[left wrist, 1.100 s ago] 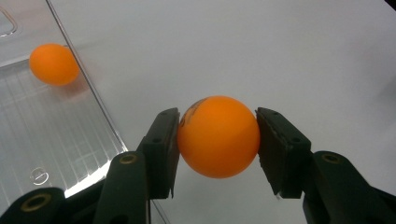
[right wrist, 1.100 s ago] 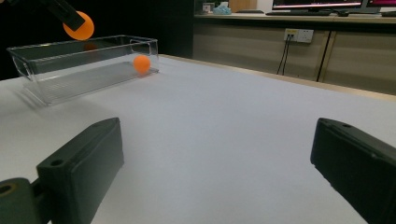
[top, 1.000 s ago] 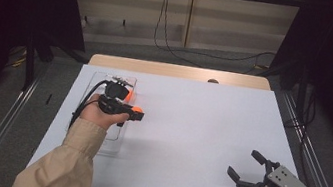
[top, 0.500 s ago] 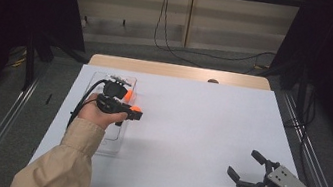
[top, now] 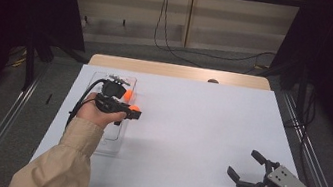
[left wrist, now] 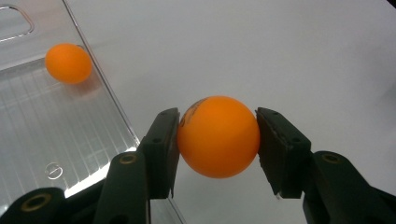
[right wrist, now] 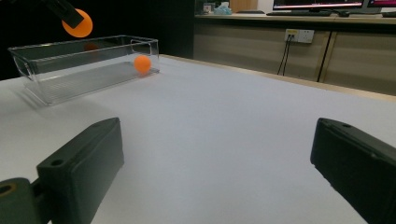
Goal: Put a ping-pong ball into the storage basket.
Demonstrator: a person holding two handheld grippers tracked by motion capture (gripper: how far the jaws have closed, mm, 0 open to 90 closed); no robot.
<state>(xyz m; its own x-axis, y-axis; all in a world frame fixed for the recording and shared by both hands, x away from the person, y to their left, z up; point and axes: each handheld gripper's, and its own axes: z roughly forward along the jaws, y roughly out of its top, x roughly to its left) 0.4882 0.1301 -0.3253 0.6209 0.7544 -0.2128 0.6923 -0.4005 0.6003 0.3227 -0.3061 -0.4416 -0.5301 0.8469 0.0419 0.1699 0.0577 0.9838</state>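
Above the clear tray's right edge, left side of the white table: left gripper clamped on an orange ball, both pads pressing its sides, ball held off the surface. Second orange ball lies in the tray's far end. Right gripper near right, jaws spread wide, nothing between them.

Held ball: orange, dark print at its 10 o'clock; second ball orange; tray clear, ribbed floor; jaws black; table white; sleeve tan.
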